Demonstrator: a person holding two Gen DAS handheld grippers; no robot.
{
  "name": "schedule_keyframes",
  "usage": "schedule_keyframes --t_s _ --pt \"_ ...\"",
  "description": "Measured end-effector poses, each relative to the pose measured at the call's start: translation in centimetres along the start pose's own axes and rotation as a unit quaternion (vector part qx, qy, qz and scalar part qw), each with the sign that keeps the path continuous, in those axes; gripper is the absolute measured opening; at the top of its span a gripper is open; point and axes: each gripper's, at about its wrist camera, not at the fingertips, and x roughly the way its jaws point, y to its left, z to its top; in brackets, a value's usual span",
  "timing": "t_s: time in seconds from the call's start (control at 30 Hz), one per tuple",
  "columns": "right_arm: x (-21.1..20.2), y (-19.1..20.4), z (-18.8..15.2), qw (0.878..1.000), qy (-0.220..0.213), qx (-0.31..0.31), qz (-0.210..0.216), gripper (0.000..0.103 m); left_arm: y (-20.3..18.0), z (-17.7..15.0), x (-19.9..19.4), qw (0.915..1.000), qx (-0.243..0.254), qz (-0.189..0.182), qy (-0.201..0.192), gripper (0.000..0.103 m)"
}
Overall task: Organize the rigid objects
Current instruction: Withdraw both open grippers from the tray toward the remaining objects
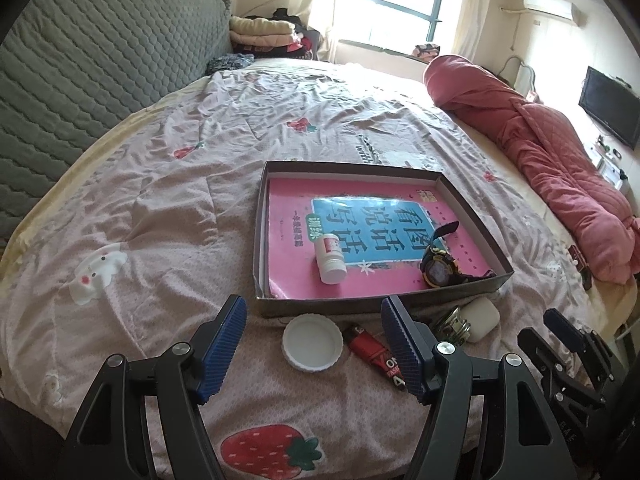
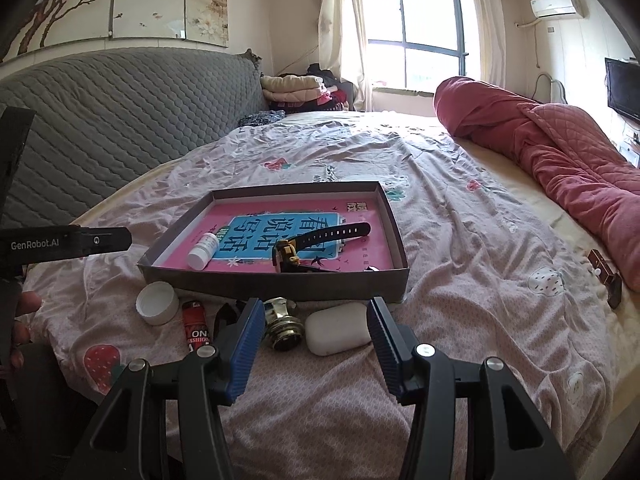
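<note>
left gripper (image 1: 314,350): nearest the lens, bottom centre of the left wrist view. Blue ribbed fingers (image 1: 222,346) spread wide, nothing between them, framing the white lid and most of the lighter. Looks lined up for one of those two, just a guess.

right gripper (image 2: 316,346): bottom centre of the right wrist view, fingers (image 2: 246,346) also wide apart and empty, bracketing the earbud case and the brass knob.

white lid (image 1: 313,342): open side up on the bed sheet (image 1: 160,208), just outside the box's near wall, lower middle of frame. Not sorted yet.

red lighter (image 1: 374,348): flat on the sheet right beside the lid, pointing toward the lower right, partly hidden by the left gripper's own right finger.

brass knob (image 2: 284,322): lying on its side just below the box wall, close to the left finger of the right gripper.

white earbud case (image 2: 338,328): right beside the knob, between the right gripper's fingers in the picture. Probably the easiest grab from here.

cardboard box (image 1: 262,216): shallow, open-topped, centre of both views. Clearly the collecting spot, pink book (image 1: 292,216) lining the bottom.

pill bottle (image 1: 330,260): on its side on the book, near-left part of the box.

black watch (image 1: 438,268): near-right corner of the box, strap sticking up.

pose: both grippers low, aimed forward and slightly down at the row of loose stuff along the box's near edge; right one shows at the lower right of the left wrist view.
</note>
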Motion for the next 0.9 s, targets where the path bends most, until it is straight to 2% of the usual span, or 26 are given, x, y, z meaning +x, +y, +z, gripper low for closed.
schedule_keyframes --t_s 0.33,0.43,0.9 --pt "-0.3 1.7 -0.3 1.000 0.009 -0.022 0.009 0.053 0.6 -1.4 -0.2 0.9999 0.003 0.001 0.012 0.072" --pt "-0.2 2.2 -0.5 0.999 0.014 -0.031 0.009 0.053 0.9 -1.9 0.0 0.9997 -0.007 -0.009 0.020 0.072" --pt "0.0 2.7 -1.0 0.999 0.022 -0.043 0.008 0.053 1.1 -3.4 0.9 0.9991 0.004 0.000 0.041 0.072"
